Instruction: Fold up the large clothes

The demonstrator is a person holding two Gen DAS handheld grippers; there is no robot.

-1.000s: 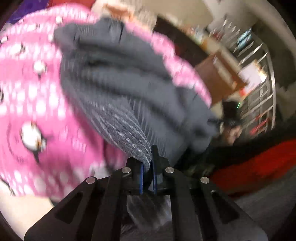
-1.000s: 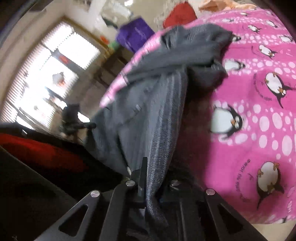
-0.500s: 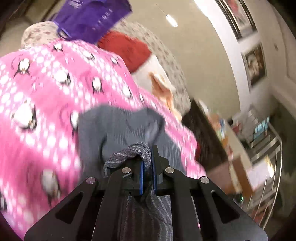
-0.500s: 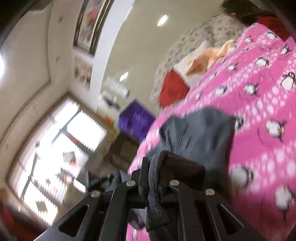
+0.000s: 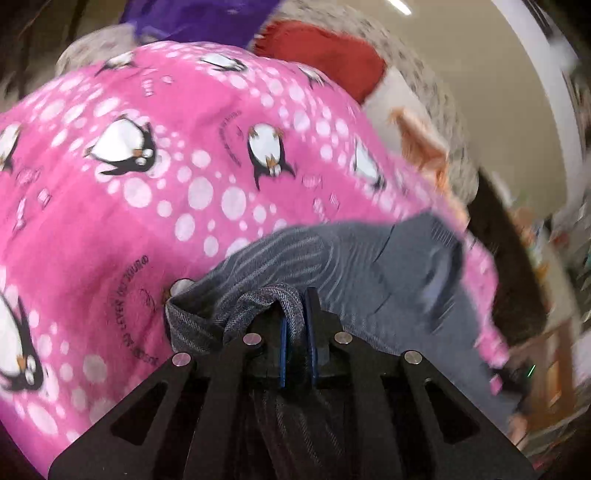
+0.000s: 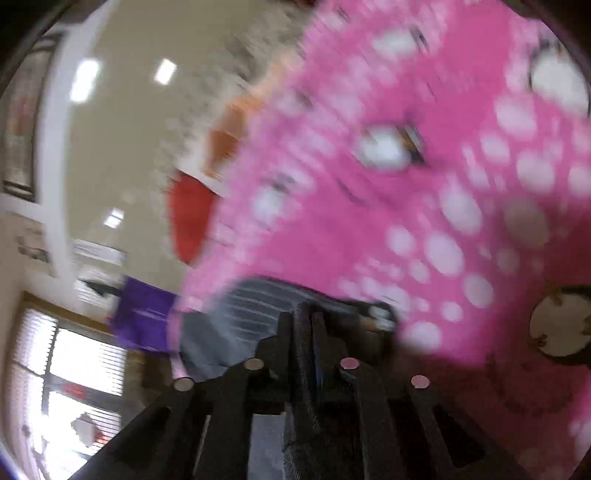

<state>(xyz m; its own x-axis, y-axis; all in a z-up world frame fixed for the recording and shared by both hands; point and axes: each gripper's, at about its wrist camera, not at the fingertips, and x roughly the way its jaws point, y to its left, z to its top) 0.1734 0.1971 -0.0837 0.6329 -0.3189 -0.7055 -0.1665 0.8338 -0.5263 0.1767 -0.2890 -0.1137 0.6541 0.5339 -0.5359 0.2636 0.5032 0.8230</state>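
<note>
**Both grippers clamp the grey garment on the pink penguin bedcover**

Left wrist view: the lower part of the grey garment [image 5: 369, 266] drops behind the left gripper [image 5: 295, 325] and is cut off by its black frame. The 2 blue pads pinch a rolled hem of that cloth, and the jaws have just been easing apart slightly with the fabric between them. The rest of the garment spreads rightward over the pink bedcover [image 5: 184, 166], reaching its right edge. Left of the gripper the bedcover lies bare. Beyond its far edge sit a purple bag [image 5: 192, 18] at top centre, a red cushion [image 5: 325, 55] and an orange cloth [image 5: 417, 144]. The right edge of the frame is smeared; dark furniture stands there, details unreadable.

Right wrist view: heavy blur throughout. The right gripper [image 6: 306, 325] is closed on a dark fold of the garment [image 6: 255, 302], which runs down between the fingers; its jaws have just been opening a little. A window [image 6: 74, 369] fills the lower left. The purple bag [image 6: 144, 317] sits just left of the garment, the red cushion [image 6: 192, 218] above it. The bedcover [image 6: 406, 184] takes up the right half, open and uncluttered.
</note>
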